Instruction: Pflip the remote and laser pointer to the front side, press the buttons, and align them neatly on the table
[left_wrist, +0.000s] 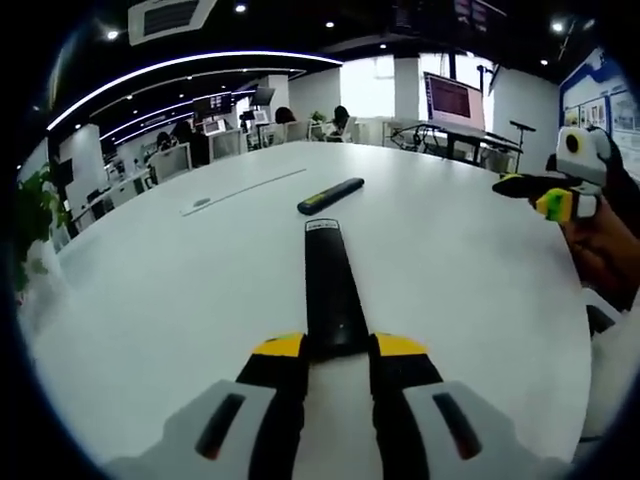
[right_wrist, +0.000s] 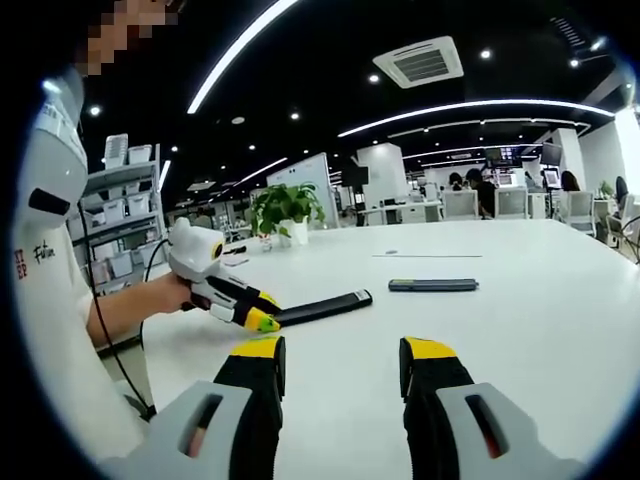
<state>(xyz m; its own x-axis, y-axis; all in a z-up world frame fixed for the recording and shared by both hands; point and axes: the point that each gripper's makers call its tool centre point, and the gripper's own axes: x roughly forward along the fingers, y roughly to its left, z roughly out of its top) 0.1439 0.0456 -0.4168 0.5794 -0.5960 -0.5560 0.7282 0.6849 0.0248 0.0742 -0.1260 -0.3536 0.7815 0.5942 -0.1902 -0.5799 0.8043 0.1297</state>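
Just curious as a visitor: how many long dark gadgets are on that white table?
2. The remote is clamped at one end in the left hand-held gripper; the laser pointer lies loose farther out on the table.

We see wide bare room on the white round table (left_wrist: 150, 300) to either side of the long flat black remote (left_wrist: 332, 290), which lies lengthwise between the left gripper (left_wrist: 335, 345)'s jaws. Beyond its far end, near it with a small gap, the slim black laser pointer (left_wrist: 331, 195) lies crosswise. Further back a thin pale strip (left_wrist: 245, 190) lies flat. In the right gripper view the right gripper (right_wrist: 340, 365) has open tabletop ahead; the potted green plant (right_wrist: 284, 212) stands at the far edge.
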